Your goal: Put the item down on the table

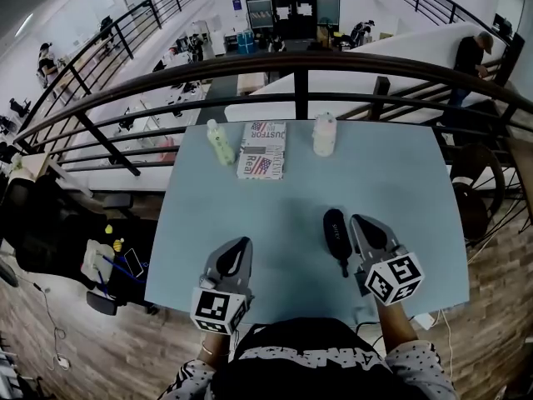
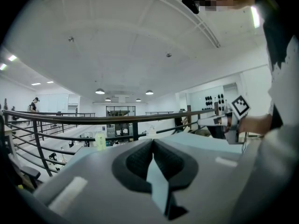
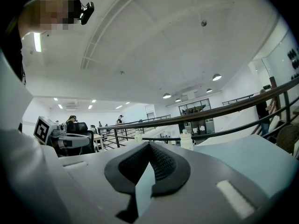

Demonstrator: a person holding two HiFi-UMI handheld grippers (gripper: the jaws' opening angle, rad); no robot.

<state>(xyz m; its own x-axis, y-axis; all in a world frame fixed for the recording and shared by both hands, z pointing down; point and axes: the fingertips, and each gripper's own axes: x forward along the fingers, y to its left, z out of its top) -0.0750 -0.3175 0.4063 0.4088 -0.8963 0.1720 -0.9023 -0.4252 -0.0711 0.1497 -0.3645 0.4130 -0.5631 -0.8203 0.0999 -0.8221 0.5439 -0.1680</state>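
The left gripper (image 1: 241, 246) and right gripper (image 1: 357, 222) hover level, closed.

The item (image 1: 336, 232) is a black, elongated thing with a rounded, wider far end and a thin stem at its near end, and faint pale lettering on its upper face. It lies flat on the light blue tabletop (image 1: 283, 215), held by nothing, its length running roughly parallel to the fingers (image 1: 371, 237) of the right gripper (image 1: 358, 222). It sits just beside those fingers on their left; whether it touches them cannot be told. It lies well apart from the left gripper (image 1: 243, 244), off to its right.
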